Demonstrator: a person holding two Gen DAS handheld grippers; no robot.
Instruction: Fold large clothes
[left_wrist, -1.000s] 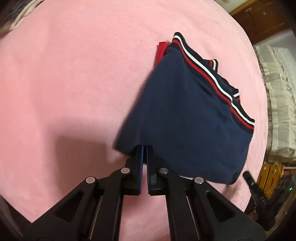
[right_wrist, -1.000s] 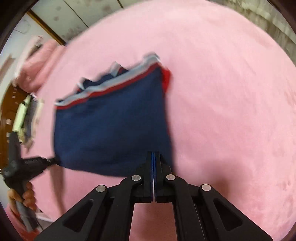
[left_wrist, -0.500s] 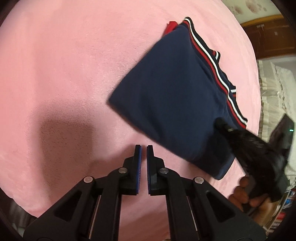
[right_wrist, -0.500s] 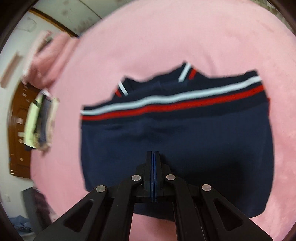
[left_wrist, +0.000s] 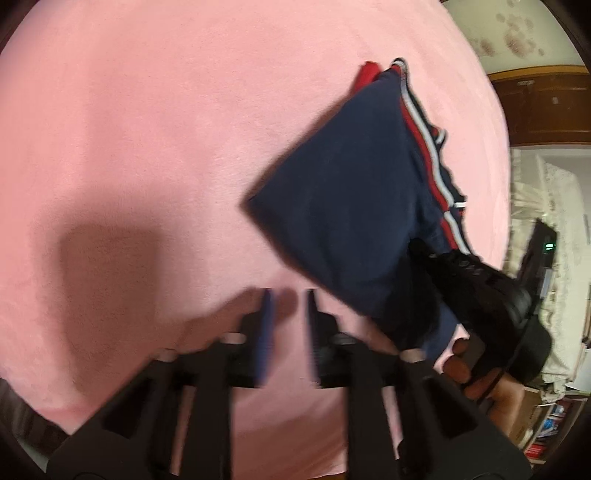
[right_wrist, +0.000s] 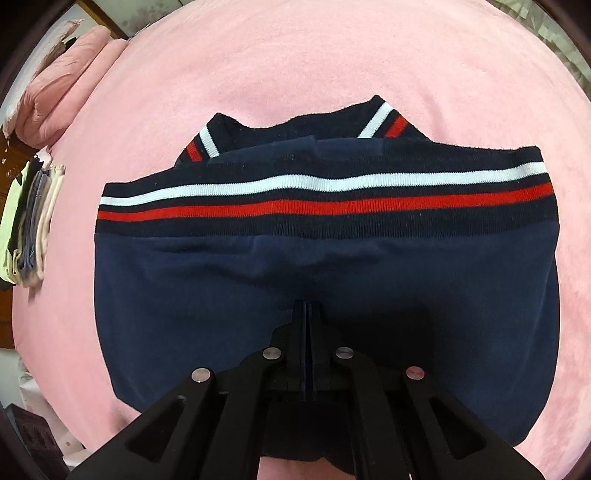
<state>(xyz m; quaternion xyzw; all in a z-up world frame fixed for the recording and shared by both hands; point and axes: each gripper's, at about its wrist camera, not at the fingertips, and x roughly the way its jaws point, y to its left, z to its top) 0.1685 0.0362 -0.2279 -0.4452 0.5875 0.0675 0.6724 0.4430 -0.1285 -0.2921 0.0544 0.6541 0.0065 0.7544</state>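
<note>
A folded navy garment (left_wrist: 351, 206) with a red and a white stripe along its hem lies flat on the pink blanket (left_wrist: 147, 129). My left gripper (left_wrist: 288, 295) hovers over bare blanket just left of the garment's near corner. Its jaws are opening and nothing is between them. In the right wrist view the garment (right_wrist: 295, 266) fills the middle, striped hem at the far side. My right gripper (right_wrist: 307, 303) points straight down, shut, its tips on the plain navy part. The left wrist view shows the right gripper (left_wrist: 421, 247) held by a hand (left_wrist: 465, 369).
A pink quilt or pillow (right_wrist: 62, 77) lies at the blanket's far left edge, with a stack of folded clothes (right_wrist: 27, 221) beside it. Dark wooden furniture (left_wrist: 543, 103) and pale fabric (left_wrist: 554, 192) stand beyond the blanket's right edge.
My left gripper let go of the garment's corner, drew back a little and parted its jaws. My right gripper swung from the garment's edge to above its middle and came down.
</note>
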